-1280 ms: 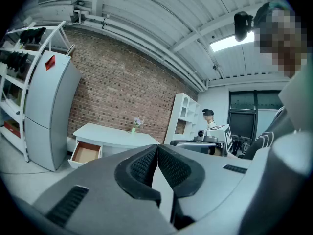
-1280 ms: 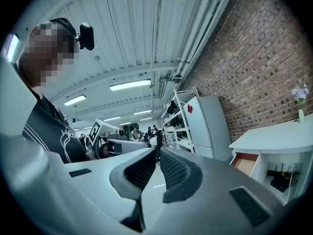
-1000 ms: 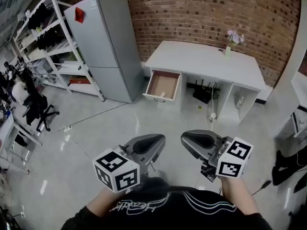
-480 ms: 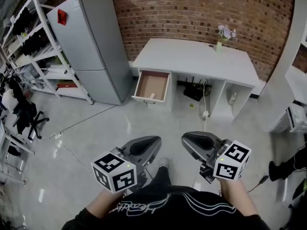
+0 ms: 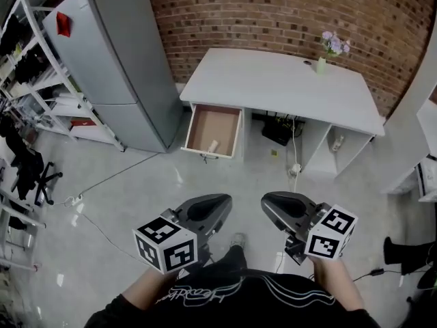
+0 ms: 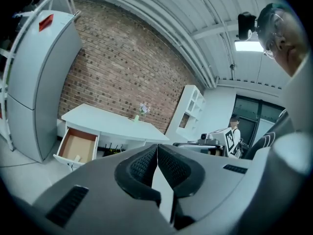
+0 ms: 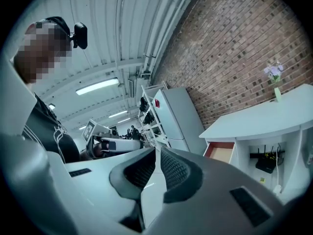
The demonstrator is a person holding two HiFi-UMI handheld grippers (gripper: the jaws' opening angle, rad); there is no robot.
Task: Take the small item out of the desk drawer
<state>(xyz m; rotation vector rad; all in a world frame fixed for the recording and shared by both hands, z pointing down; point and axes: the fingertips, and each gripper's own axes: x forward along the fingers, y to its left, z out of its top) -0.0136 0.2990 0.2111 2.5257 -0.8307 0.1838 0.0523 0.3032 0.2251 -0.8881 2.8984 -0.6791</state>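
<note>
Bright, even ceiling light; sharp frames, strong fisheye-bent edges.

A brick wall (image 5: 273, 12) backs a white counter (image 5: 273, 84); a grey fridge (image 5: 116, 60) and white shelves (image 5: 27, 67) stand beside it on a glossy pale floor (image 5: 136, 203). A flower vase (image 5: 321, 63) stands near the counter's back edge. Strip lights (image 7: 97, 86) glow overhead.

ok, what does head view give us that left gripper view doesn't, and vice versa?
Head view only: a black office chair and the person's shoe on the floor.
Left gripper view only: the ceiling light, a white cubby shelf, and the left claw shut with nothing between its pads.
Both: the white desk, its open drawer with the small item inside, the flower vase, the fridge.
</note>
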